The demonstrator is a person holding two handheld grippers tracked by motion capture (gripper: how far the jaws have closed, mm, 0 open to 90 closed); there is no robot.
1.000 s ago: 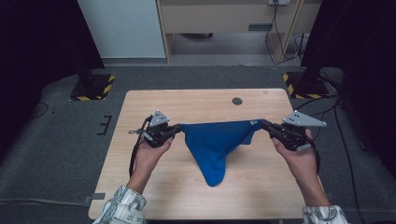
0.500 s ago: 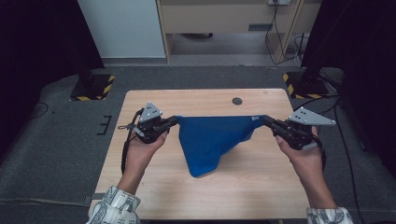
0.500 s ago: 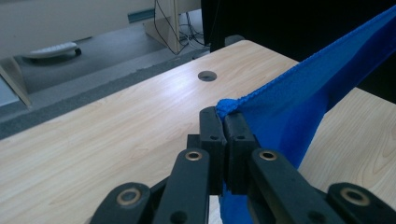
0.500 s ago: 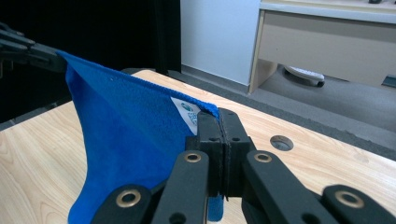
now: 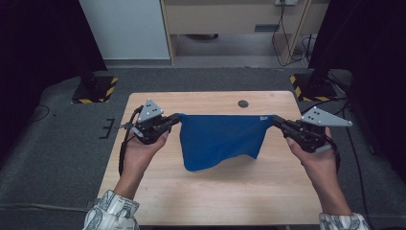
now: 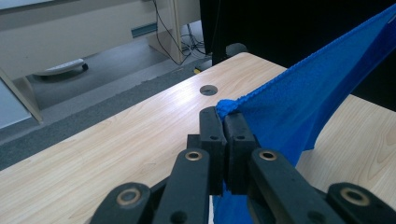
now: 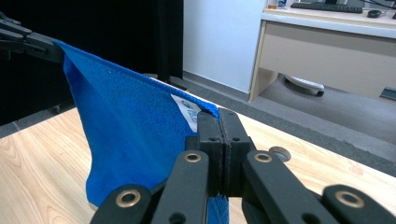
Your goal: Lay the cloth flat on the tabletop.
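Both grippers, left [image 5: 176, 118] and right [image 5: 276, 120], have fingers pinching opposite top corners of the blue towel [image 5: 219, 141], stretched taut above the tabletop [image 5: 215, 191]; pulling wider could tear a thinly held corner free

Blue terry cloth [image 5: 218, 139], rough nap, matt; table [image 5: 210, 191] pale wood-grain laminate w/ smooth, slight sheen; tongs [image 6: 226, 135] matt black plastic.
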